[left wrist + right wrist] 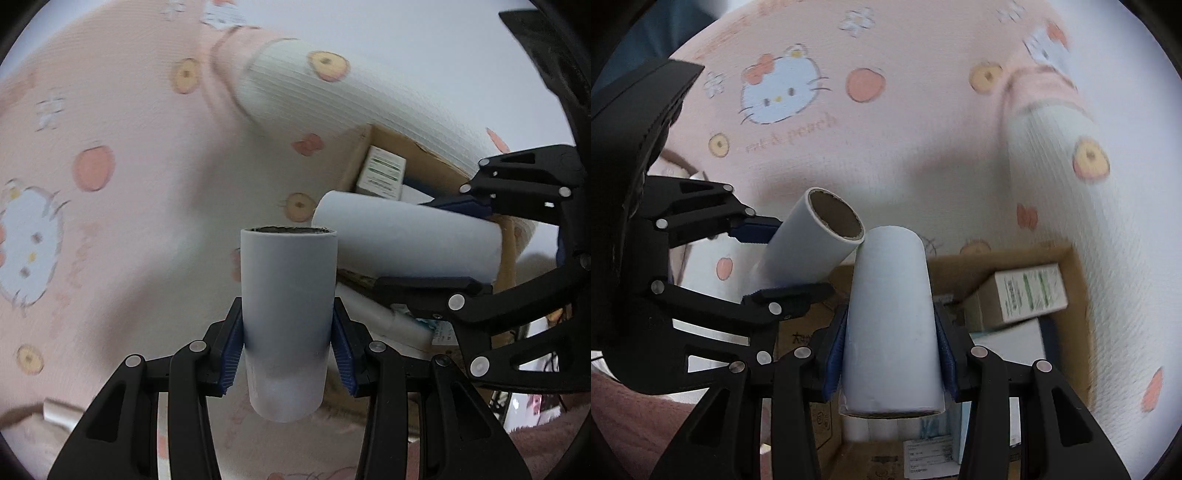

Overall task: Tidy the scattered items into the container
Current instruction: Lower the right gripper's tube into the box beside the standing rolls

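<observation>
My left gripper (288, 332) is shut on a white paper roll (288, 295) with a cardboard core, which stands upright between the blue pads. My right gripper (892, 339) is shut on a second white roll (892, 314). Both hang over the open cardboard box (1075, 295), which holds several items. In the right wrist view the left gripper (775, 258) comes in from the left, its roll (816, 236) tilted so the open end almost meets the tip of the right roll. In the left wrist view the right gripper (454, 247) holds its roll (406, 240) above the box (406, 147).
A pink bedsheet (886, 129) with cat and peach prints lies under everything. A white ribbed bolster (1052, 184) runs along the box's far side. Inside the box lies a small green and white carton (1027, 295), with more white rolls and labelled packs below. A silver object (61, 413) lies at lower left.
</observation>
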`<state>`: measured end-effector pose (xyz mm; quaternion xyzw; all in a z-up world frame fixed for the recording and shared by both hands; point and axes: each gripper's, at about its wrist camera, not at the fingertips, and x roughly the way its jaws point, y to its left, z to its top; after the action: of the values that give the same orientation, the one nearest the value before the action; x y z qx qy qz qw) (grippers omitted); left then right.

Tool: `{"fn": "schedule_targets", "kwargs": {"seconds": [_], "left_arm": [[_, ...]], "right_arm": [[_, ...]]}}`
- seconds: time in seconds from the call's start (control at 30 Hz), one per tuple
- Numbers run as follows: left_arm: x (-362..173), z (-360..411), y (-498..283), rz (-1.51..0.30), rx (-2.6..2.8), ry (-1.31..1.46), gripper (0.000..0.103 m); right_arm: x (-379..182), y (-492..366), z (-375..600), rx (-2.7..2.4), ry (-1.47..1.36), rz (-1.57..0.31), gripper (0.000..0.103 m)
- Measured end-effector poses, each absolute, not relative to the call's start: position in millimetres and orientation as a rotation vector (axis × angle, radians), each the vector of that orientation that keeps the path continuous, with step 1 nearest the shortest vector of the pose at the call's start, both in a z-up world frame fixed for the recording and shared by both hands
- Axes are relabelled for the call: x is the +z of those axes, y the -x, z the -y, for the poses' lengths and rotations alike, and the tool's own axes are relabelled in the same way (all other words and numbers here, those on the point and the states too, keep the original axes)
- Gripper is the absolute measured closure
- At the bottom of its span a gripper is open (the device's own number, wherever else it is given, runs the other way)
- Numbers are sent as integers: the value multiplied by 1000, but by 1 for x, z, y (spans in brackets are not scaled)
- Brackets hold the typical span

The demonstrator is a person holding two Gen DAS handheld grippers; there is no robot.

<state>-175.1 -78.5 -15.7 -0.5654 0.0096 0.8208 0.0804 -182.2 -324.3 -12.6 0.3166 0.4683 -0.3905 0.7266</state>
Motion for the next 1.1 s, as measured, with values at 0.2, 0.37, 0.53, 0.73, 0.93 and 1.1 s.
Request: {"fn": "schedule_targets", "kwargs": {"seconds": [0.2,0.37,0.53,0.73,0.93,1.1], "left_arm": [[-34,83,179,58,2395,1638,56],[-34,86,185,79,2399,1628,56],[-32,89,192,123,2413,1635,56],[-32,83,193,67,2425,1614,56],[-30,96,192,130,2428,1582,56],[-30,109,193,207,2428,1576,56]], "right_arm": [[-44,200,333,-846,-869,-986,62],[-56,206,334,-846,-917,-969,62],[-70,207,326,-911,-912,-993,62],[-91,190,308,-1027,-794,-1090,62],[-123,177,307,-1052,-770,-1191,62],[-143,167,306,-1084,-737,-1281,62]]}}
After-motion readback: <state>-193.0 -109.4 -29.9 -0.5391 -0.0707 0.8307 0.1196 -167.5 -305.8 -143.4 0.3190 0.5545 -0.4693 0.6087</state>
